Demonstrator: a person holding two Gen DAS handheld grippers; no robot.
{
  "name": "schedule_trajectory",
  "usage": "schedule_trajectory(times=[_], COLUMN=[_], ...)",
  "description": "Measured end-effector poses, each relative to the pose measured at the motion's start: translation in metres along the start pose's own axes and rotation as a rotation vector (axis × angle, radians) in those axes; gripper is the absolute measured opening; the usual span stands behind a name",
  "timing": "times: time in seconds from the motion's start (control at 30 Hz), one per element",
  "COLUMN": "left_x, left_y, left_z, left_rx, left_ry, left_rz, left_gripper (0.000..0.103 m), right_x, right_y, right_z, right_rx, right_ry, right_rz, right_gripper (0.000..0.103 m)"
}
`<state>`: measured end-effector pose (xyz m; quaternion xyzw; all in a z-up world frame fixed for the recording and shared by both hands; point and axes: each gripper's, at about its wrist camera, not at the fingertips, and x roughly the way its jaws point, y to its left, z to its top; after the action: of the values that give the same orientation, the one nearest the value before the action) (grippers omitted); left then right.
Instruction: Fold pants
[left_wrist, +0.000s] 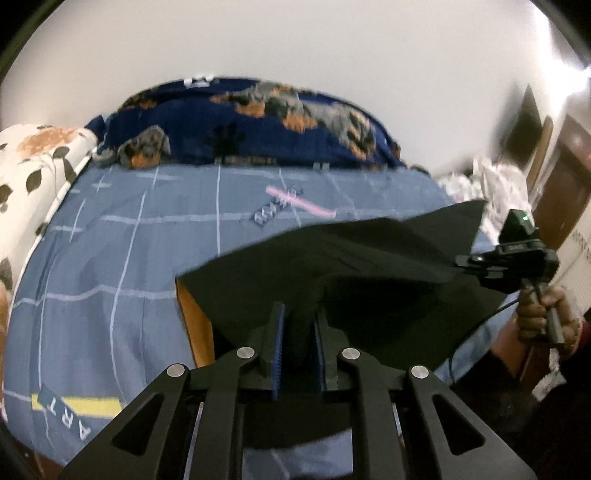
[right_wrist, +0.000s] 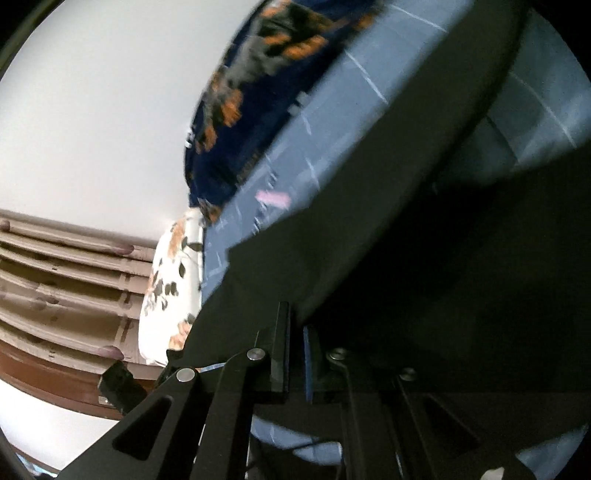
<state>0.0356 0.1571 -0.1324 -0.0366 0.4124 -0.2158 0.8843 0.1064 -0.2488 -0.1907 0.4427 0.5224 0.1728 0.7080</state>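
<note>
Left wrist view: As you look along your left gripper (left_wrist: 298, 325), its fingers (left_wrist: 277, 339) are pinched nearly together on a fold of the black pants (left_wrist: 369, 266).
Pants: lifted off the blue checked bedsheet (left_wrist: 129, 258), spread between your two grippers.
Right gripper (left_wrist: 469, 264): at the pants' right edge, held by your hand (left_wrist: 543, 317).
Background: a navy dog-print blanket (left_wrist: 240, 122) lies at the bed's far end.
Right wrist view: your right gripper (right_wrist: 297, 332) is clamped shut on the pants (right_wrist: 406, 258), which fill the blurred frame over the bedsheet (right_wrist: 351, 92).
</note>
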Motion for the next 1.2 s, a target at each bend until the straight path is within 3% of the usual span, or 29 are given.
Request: schedule_trajectory(times=[0.2, 0.47, 0.67, 0.73, 0.77, 0.93, 1.07, 1.2], left_x=[0.002, 0.008, 0.000, -0.010, -0.021, -0.065, -0.063, -0.010], left_y=[0.004, 0.002, 0.010, 0.012, 0.015, 0.032, -0.001, -0.048], left_z=[-0.030, -0.058, -0.065, -0.066, -0.066, -0.051, -0.031, -0.026], left_rx=[-0.025, 0.007, -0.005, 0.001, -0.004, -0.089, -0.018, 0.032], left_ry=[0.051, 0.099, 0.112, 0.090, 0.062, -0.062, -0.077, 0.022], left_rz=[0.026, 0.069, 0.109, 0.158, 0.197, 0.264, 0.230, 0.058], left_gripper=[0.016, 0.018, 0.030, 0.049, 0.053, 0.054, 0.054, 0.054], right_x=[0.009, 0.017, 0.030, 0.030, 0.031, 0.032, 0.032, 0.032], right_y=[-0.027, -0.042, -0.046, -0.045, -0.045, -0.048, -0.050, -0.053], right_z=[-0.046, -0.066, -0.072, -0.072, -0.072, -0.071, -0.071, -0.072], right_rx=[0.067, 0.107, 0.121, 0.117, 0.118, 0.126, 0.123, 0.127], right_ry=[0.055, 0.079, 0.106, 0.104, 0.104, 0.102, 0.097, 0.092], right_rz=[-0.018, -0.040, -0.040, -0.040, -0.039, -0.029, -0.024, -0.010], right_gripper=[0.005, 0.005, 0.005, 0.005, 0.005, 0.004, 0.004, 0.004])
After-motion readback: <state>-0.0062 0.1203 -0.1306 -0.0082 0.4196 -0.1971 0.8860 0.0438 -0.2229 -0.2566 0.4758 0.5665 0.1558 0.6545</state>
